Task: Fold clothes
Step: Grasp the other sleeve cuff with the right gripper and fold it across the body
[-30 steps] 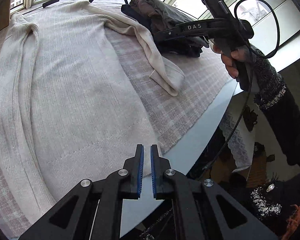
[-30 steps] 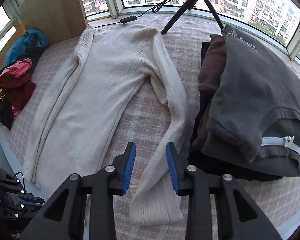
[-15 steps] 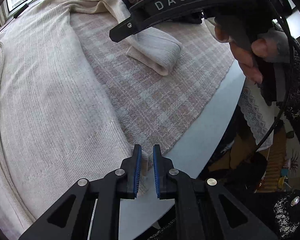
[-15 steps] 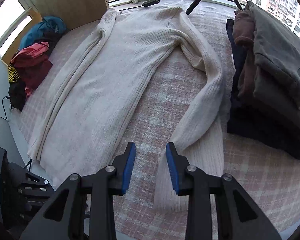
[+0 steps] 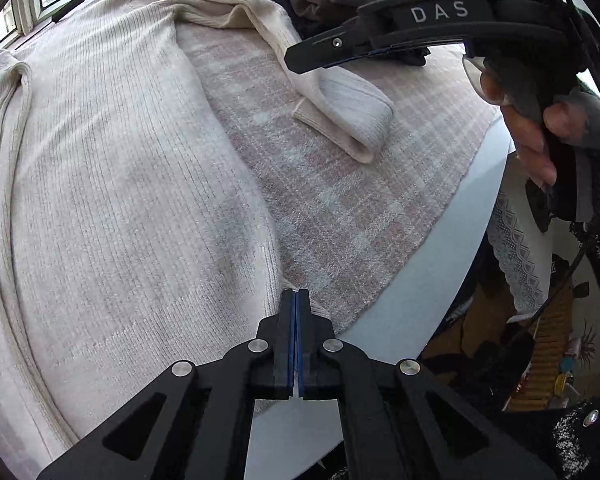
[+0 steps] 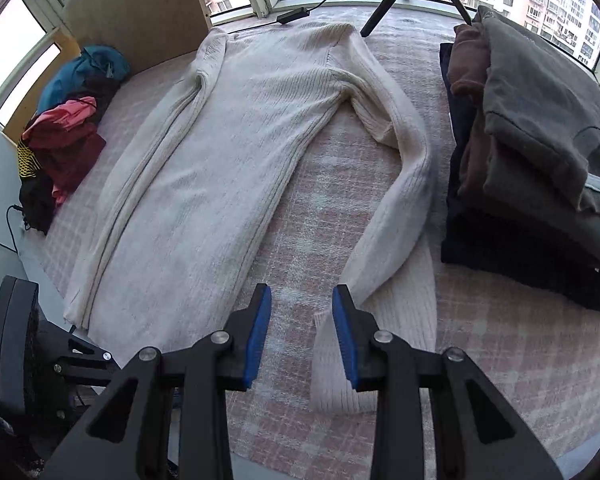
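my left gripper (image 5: 296, 300) pinches the sweater (image 5: 120, 184) corner; my right gripper (image 6: 302, 320) stays apart, so i lift slow and even.

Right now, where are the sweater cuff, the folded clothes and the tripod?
sweater cuff (image 6: 340, 376), right wrist view, ribbed end of sleeve.
folded clothes (image 6: 540, 128), right wrist view, grey top garment.
tripod (image 6: 384, 12), right wrist view, left leg.

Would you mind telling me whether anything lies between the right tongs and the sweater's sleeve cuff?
Nothing visible does: the right tongs stand open directly above the cuff, with only bare blanket around it.
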Demonstrator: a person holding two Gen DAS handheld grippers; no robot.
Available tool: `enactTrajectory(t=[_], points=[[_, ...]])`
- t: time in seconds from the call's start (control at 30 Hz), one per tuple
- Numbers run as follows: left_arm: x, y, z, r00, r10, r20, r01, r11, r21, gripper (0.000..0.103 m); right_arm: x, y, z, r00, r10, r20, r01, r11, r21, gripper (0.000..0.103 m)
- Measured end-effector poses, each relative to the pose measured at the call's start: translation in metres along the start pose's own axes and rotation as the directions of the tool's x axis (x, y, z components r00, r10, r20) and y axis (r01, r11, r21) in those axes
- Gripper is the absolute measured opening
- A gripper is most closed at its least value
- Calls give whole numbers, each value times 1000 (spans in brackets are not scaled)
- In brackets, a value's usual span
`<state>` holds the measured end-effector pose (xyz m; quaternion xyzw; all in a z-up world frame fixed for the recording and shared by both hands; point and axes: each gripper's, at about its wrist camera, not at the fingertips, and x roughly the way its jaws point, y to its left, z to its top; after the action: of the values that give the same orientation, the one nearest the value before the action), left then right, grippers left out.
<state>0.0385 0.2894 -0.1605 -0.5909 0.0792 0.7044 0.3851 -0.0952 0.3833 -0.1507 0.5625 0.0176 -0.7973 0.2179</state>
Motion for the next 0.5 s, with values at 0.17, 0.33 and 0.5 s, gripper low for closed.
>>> enactTrajectory(t=[0.17, 0.33, 0.5], points=[[-49, 35, -12, 994, -38, 103, 50, 991, -120, 0, -4, -5, 23, 999, 22, 45, -24, 999, 45, 31], [-53, 34, -20, 995, -29, 90, 40, 992, -121, 0, 17, 0, 55, 999, -20, 38, 19, 1000, 24, 31], [-23, -3, -19, 999, -8, 48, 12, 997, -70, 3, 39, -2, 77, 999, 9, -35, -10, 1000, -13, 32]])
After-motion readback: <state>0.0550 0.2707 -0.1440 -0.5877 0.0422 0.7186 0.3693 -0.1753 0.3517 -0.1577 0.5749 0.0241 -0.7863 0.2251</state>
